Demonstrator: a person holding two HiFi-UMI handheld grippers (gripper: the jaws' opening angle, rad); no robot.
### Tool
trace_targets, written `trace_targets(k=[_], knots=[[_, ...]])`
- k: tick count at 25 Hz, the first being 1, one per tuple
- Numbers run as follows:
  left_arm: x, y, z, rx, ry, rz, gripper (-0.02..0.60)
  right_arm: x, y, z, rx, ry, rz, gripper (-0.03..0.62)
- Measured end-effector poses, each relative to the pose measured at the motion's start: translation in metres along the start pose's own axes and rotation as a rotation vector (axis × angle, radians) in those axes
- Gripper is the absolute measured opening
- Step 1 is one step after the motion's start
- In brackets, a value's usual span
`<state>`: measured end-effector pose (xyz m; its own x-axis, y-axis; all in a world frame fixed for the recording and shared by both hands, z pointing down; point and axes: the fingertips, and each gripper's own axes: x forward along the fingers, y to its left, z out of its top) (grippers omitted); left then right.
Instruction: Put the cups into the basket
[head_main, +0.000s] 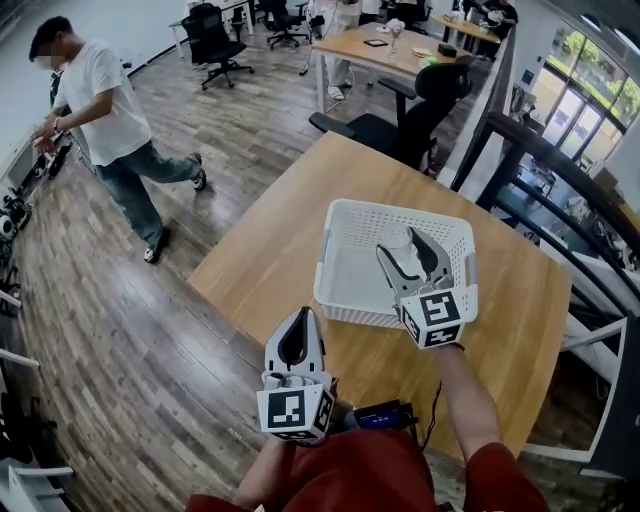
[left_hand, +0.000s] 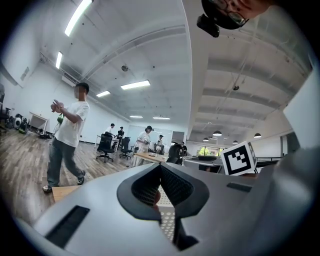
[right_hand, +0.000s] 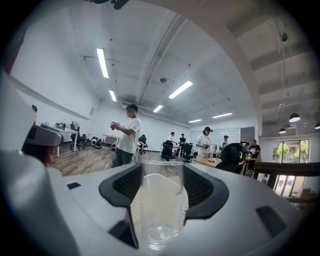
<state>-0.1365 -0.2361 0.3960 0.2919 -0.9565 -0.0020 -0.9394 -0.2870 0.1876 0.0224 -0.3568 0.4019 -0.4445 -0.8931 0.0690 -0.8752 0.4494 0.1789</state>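
A white perforated basket stands on the wooden table. My right gripper hovers over the basket's inside, shut on a clear plastic cup. In the right gripper view the cup stands upright between the dark pads of that gripper. My left gripper hangs at the table's near edge, left of the basket, shut with nothing in it. In the left gripper view its tips meet, and a bit of the basket shows through the gap behind them.
A person in a white shirt walks across the wooden floor at the far left. A black office chair stands against the table's far edge. Another desk is behind it, and a dark railing runs along the right.
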Motion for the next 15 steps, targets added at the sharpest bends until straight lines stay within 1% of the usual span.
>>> trace_targets(k=[5, 10, 15], knots=[[0.001, 0.001, -0.002, 0.004, 0.006, 0.005, 0.006, 0.021, -0.01, -0.007, 0.052, 0.028, 0.031, 0.267], [0.001, 0.004, -0.004, 0.002, 0.009, 0.017, 0.006, 0.034, -0.017, -0.01, 0.109, 0.03, 0.063, 0.264], [0.003, 0.007, -0.006, 0.002, 0.016, 0.024, 0.007, 0.047, -0.012, -0.019, 0.058, 0.052, 0.088, 0.264]])
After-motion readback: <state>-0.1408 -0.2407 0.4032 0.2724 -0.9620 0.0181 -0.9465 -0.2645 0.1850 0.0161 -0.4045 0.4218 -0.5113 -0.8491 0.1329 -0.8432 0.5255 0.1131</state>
